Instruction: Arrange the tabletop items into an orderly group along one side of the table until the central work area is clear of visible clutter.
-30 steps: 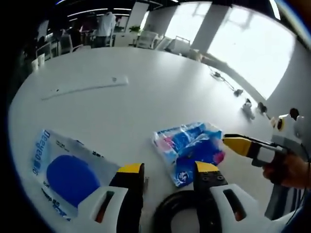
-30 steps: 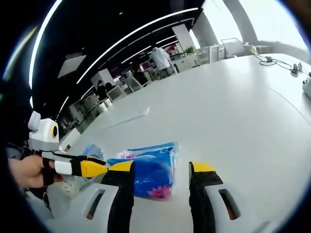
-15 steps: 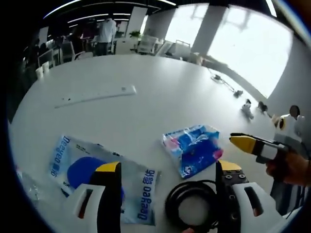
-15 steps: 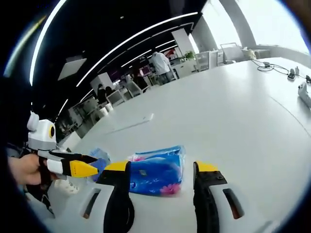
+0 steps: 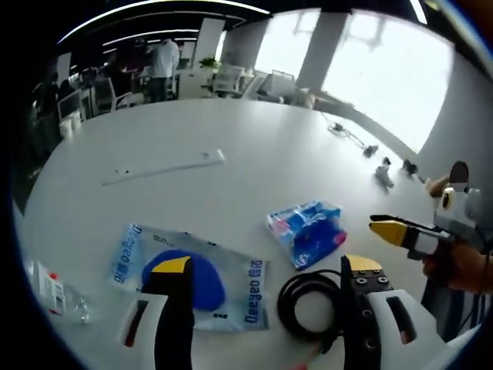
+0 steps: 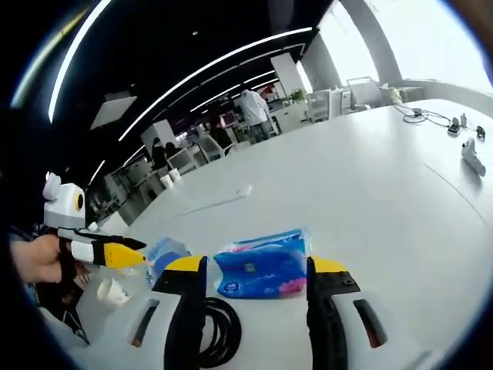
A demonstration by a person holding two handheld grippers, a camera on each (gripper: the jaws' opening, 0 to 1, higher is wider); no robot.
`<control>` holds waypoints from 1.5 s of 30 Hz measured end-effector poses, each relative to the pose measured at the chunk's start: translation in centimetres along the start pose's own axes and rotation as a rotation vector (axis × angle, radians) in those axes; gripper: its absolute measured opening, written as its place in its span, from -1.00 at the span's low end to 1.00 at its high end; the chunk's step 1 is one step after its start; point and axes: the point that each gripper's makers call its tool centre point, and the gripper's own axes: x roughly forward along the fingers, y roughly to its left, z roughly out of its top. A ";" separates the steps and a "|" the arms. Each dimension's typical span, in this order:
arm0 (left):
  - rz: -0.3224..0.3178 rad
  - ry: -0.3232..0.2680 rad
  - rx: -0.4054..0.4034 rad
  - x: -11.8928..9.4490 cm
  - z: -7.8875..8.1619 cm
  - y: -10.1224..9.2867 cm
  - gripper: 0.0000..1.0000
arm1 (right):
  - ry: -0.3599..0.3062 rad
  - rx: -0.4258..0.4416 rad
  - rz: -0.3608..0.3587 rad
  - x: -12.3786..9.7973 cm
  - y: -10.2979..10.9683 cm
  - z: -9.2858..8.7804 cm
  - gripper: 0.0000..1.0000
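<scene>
Barely begun: small clear packet (image 5: 54, 289) at far left, blue-printed pouch (image 5: 192, 274), coiled black cable (image 5: 308, 304) and blue tissue pack (image 5: 306, 230) scattered mid-desk (image 5: 254, 131), none grouped aside, left claw (image 5: 266, 270) and right claw (image 6: 250, 270) both spread, holding nothing.

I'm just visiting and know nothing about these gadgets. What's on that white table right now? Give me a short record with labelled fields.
surface: round white table
tissue pack: blue and pink tissue pack, lying flat
pouch: clear pouch with a blue pad, lying flat
cable: coiled black cable, beside the tissue pack
strip: long white strip, farther across the table
left gripper: open, holding nothing
right gripper: open, holding nothing
</scene>
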 end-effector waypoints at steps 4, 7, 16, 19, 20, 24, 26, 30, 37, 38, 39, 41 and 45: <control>0.001 0.000 0.010 -1.0 -0.3 0.8 0.48 | -0.006 0.004 -0.002 -0.4 1.0 -0.4 -0.02; 0.000 0.001 0.010 -1.5 -0.7 1.2 0.47 | -0.008 0.001 -0.003 -0.6 1.6 -0.7 -0.02; -0.001 -0.012 0.001 -3.2 -1.1 2.7 0.44 | -0.007 -0.011 -0.004 -0.7 3.4 -0.9 -0.04; 0.001 -0.010 -0.009 -3.4 -1.3 3.1 0.44 | -0.007 -0.014 -0.002 -0.5 3.8 -0.8 -0.04; 0.001 -0.009 -0.011 -3.4 -1.4 3.2 0.44 | -0.007 -0.012 0.000 -0.4 4.1 -0.8 -0.04; -0.007 -0.006 -0.013 -3.4 -1.5 3.3 0.44 | -0.010 -0.016 0.012 -0.1 4.9 -0.7 -0.04; -0.012 -0.007 -0.013 -3.3 -1.4 3.3 0.43 | -0.010 -0.014 0.014 0.1 5.2 -0.9 -0.04; -0.023 -0.006 -0.006 -3.3 -1.0 3.8 0.43 | 0.004 -0.013 0.023 0.4 5.8 -1.4 -0.05; -0.002 -0.006 -0.010 -3.5 -0.7 6.1 0.42 | 0.035 -0.005 0.051 1.1 7.7 -3.1 -0.07; 0.002 -0.004 -0.011 -3.5 -0.7 6.7 0.41 | 0.042 -0.007 0.056 1.3 8.0 -3.5 -0.07; 0.006 -0.003 -0.015 -3.5 -0.7 7.1 0.41 | 0.046 -0.007 0.059 1.4 8.3 -3.7 -0.07; 0.022 -0.004 -0.024 -3.5 -0.6 8.1 0.41 | 0.055 -0.001 0.068 1.6 8.8 -4.1 -0.07; 0.058 0.011 -0.042 -3.2 -1.1 9.8 0.41 | 0.072 0.003 0.085 2.2 9.9 -4.8 -0.08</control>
